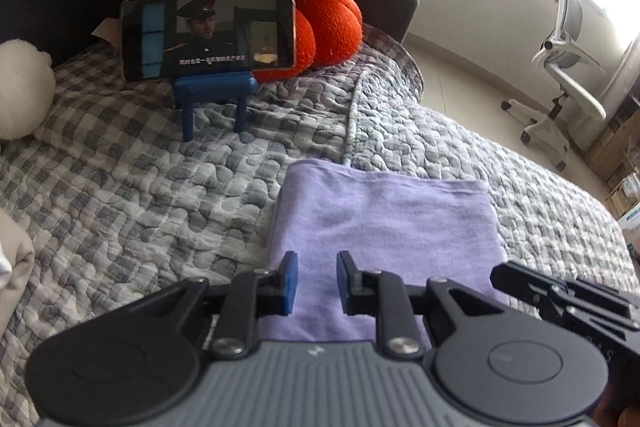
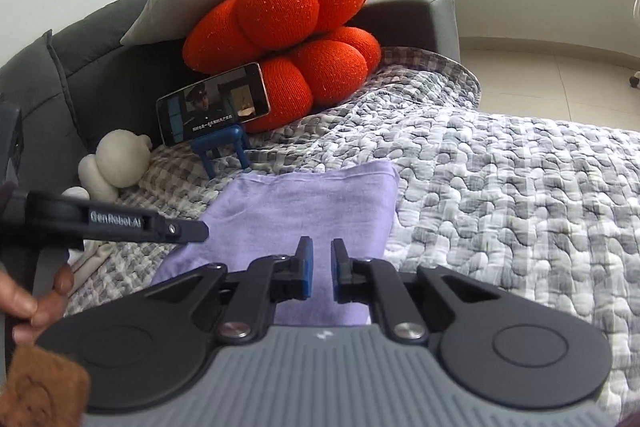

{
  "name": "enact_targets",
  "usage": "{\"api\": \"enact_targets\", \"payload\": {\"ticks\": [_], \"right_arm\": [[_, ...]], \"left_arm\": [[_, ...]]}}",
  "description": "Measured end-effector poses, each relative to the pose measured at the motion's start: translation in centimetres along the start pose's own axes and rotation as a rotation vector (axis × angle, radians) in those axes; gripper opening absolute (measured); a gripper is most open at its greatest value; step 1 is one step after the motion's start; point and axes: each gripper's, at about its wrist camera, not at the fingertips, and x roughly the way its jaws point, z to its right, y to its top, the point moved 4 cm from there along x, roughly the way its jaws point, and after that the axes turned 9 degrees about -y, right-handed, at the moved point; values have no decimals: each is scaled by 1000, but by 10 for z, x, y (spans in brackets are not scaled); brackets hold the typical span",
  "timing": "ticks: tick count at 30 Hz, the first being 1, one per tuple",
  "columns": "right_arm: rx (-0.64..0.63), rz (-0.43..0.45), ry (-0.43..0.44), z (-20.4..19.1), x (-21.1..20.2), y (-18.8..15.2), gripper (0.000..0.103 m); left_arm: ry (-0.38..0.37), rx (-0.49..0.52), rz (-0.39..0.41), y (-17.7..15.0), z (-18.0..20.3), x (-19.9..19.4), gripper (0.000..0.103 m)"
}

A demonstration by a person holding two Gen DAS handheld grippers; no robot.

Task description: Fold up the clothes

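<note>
Open quilt (image 2: pixel 500 187) right of the folded lavender cloth (image 2: pixel 304 203); phone stand (image 2: pixel 220 143) and orange cushions (image 2: pixel 304 39) block beyond.

Lilac on grey check
The folded cloth (image 1: pixel 384 223) was plain lilac; the quilt (image 1: pixel 140 187) grey-and-white checked; the cushions (image 2: pixel 280 39) orange; the phone stand (image 1: pixel 214 99) blue.

Each gripper, left (image 1: pixel 316 283) and right (image 2: pixel 321 269), had black linkage arms, silver screws, blue pads, and a ribbed grey body; one side read "GenRobot.AI".
</note>
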Motion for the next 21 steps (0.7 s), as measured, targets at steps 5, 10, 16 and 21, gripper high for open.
{"api": "enact_targets", "payload": {"ticks": [5,10,16,21], "right_arm": [[-23,-37,-5,4,24,1,8],[-23,-31,-5,9,32,4,4],[-31,-32,9,11,51,23,5],[-25,-35,-1,19,66,33,4]], "left_arm": [[8,31,-38,-5,2,12,22],[-7,15,-41,-6,1,11,22],[-14,20,-49,-6,2,13,22],[-33,1,-52,-6,-1,13,22]]}}
